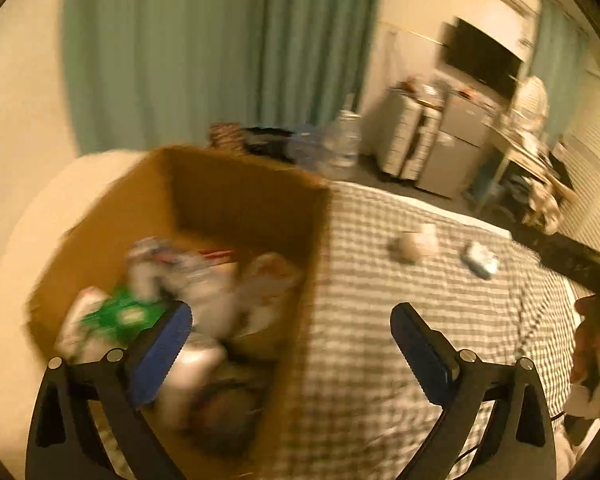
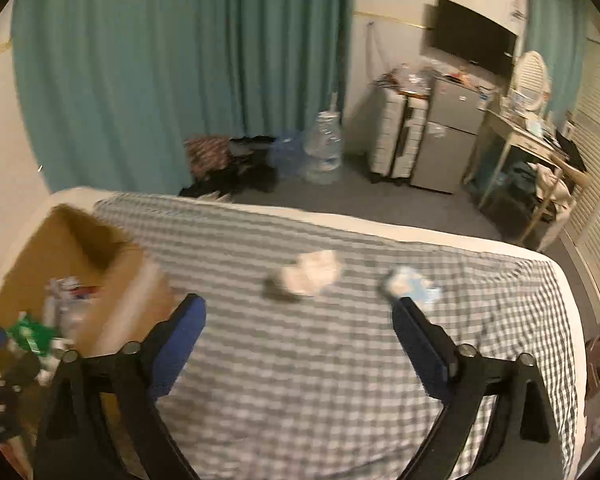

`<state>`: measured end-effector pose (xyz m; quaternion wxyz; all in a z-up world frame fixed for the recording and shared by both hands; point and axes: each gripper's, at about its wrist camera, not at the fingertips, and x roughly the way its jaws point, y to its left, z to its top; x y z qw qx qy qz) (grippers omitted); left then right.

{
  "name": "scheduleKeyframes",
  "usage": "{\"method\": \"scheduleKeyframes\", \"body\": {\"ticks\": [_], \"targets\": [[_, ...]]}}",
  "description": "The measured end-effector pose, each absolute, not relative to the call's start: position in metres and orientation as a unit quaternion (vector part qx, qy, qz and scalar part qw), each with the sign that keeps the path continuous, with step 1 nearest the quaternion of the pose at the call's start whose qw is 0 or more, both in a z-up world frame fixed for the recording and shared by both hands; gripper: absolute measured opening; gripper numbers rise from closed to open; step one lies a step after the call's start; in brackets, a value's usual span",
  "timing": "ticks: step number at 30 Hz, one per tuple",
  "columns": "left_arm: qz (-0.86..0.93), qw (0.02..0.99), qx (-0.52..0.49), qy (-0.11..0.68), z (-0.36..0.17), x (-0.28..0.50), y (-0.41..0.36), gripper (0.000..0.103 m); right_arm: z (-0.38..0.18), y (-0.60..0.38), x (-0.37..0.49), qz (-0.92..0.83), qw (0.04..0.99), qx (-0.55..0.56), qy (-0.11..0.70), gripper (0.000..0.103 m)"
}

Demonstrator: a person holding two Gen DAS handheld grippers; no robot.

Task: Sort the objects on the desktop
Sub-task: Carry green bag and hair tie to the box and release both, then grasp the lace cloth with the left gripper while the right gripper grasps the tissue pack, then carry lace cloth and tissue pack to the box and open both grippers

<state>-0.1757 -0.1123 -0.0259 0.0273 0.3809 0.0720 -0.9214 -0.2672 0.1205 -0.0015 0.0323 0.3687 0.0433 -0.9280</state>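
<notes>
Crumpled paper (image 2: 310,272) lies beyond right gripper's (image 2: 298,332) (spread) fingers.

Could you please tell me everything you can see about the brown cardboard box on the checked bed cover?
The brown cardboard box is open-topped, made of plain corrugated-looking card, and stands upright at the left end of the grey-and-white checked bed cover. It is well filled with blurred white wrappers and packets, plus a green-and-white packet near its left wall. The left gripper hangs above its near right wall, jaws open and empty, apparently not touching it.
</notes>
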Motion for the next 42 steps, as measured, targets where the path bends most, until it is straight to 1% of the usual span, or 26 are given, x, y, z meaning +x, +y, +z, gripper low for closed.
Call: {"method": "scheduleKeyframes", "body": {"ticks": [4, 7, 10, 14, 16, 20, 23, 24, 25, 26, 27, 28, 29, 30, 31, 32, 34, 37, 41, 42], "targets": [[-0.920, -0.011, 0.391, 0.036, -0.034, -0.215, -0.043, 0.103, -0.026, 0.178, -0.289, -0.926, -0.002, 0.376, 0.046, 0.096], [-0.918, -0.028, 0.395, 0.024, -0.048, -0.247, 0.000, 0.103, -0.042, 0.218, -0.303, -0.923, 0.007, 0.381, 0.041, 0.096], [-0.912, -0.030, 0.409, 0.007, -0.071, -0.282, 0.032, 0.103, -0.071, 0.251, -0.323, -0.919, 0.009, 0.393, 0.033, 0.096], [-0.906, -0.014, 0.424, 0.001, -0.106, -0.327, 0.053, 0.103, -0.109, 0.281, -0.351, -0.903, 0.021, 0.428, 0.039, 0.096], [-0.904, -0.009, 0.427, 0.002, -0.122, -0.349, 0.058, 0.103, -0.125, 0.288, -0.367, -0.894, 0.042, 0.442, 0.063, 0.096], [-0.895, -0.007, 0.446, 0.007, -0.148, -0.391, 0.061, 0.103, -0.134, 0.273, -0.382, -0.898, 0.079, 0.418, 0.115, 0.096], [-0.888, -0.013, 0.460, -0.015, -0.164, -0.414, 0.063, 0.103, -0.141, 0.254, -0.402, -0.891, 0.112, 0.415, 0.149, 0.096], [-0.876, -0.019, 0.480, -0.026, -0.173, -0.421, 0.064, 0.100, -0.147, 0.249, -0.409, -0.884, 0.128, 0.425, 0.147, 0.096], [-0.865, -0.022, 0.500, -0.037, -0.180, -0.426, 0.066, 0.089, -0.154, 0.244, -0.418, -0.875, 0.133, 0.441, 0.147, 0.095], [-0.866, -0.027, 0.498, -0.041, -0.181, -0.425, 0.065, 0.088, -0.159, 0.239, -0.421, -0.866, 0.134, 0.457, 0.150, 0.095], [-0.869, -0.037, 0.491, -0.037, -0.178, -0.423, 0.066, 0.072, -0.166, 0.235, -0.425, -0.858, 0.134, 0.472, 0.155, 0.091], [-0.869, -0.050, 0.490, -0.036, -0.176, -0.421, 0.067, 0.045, -0.171, 0.233, -0.425, -0.855, 0.127, 0.477, 0.162, 0.080], [-0.868, -0.058, 0.491, -0.040, -0.172, -0.417, 0.068, 0.033, -0.171, 0.234, -0.423, -0.856, 0.128, 0.477, 0.155, 0.072], [-0.866, -0.062, 0.494, -0.051, -0.168, -0.412, 0.070, 0.012, -0.168, 0.236, -0.418, -0.859, 0.132, 0.474, 0.142, 0.066], [-0.863, -0.067, 0.497, -0.059, -0.165, -0.408, 0.070, 0.010, -0.165, 0.237, -0.413, -0.859, 0.126, 0.478, 0.136, 0.064], [-0.862, -0.072, 0.498, -0.062, -0.162, -0.403, 0.070, 0.010, -0.163, 0.238, -0.408, -0.858, 0.120, 0.481, 0.136, 0.063], [-0.866, -0.078, 0.490, -0.062, -0.147, -0.389, 0.066, 0.010, -0.152, 0.238, -0.391, -0.864, 0.103, 0.475, 0.130, 0.063], [-0.873, -0.090, 0.476, -0.055, -0.119, -0.363, 0.058, 0.010, -0.125, 0.239, -0.359, -0.872, 0.093, 0.471, 0.093, 0.063], [-0.882, -0.101, 0.457, -0.049, -0.071, -0.321, 0.051, 0.010, -0.074, 0.233, -0.313, -0.882, 0.116, 0.456, -0.003, 0.063], [-0.884, -0.102, 0.453, -0.046, -0.057, -0.308, 0.047, 0.010, -0.060, 0.229, -0.300, -0.877, 0.137, 0.457, -0.048, 0.063]]}}
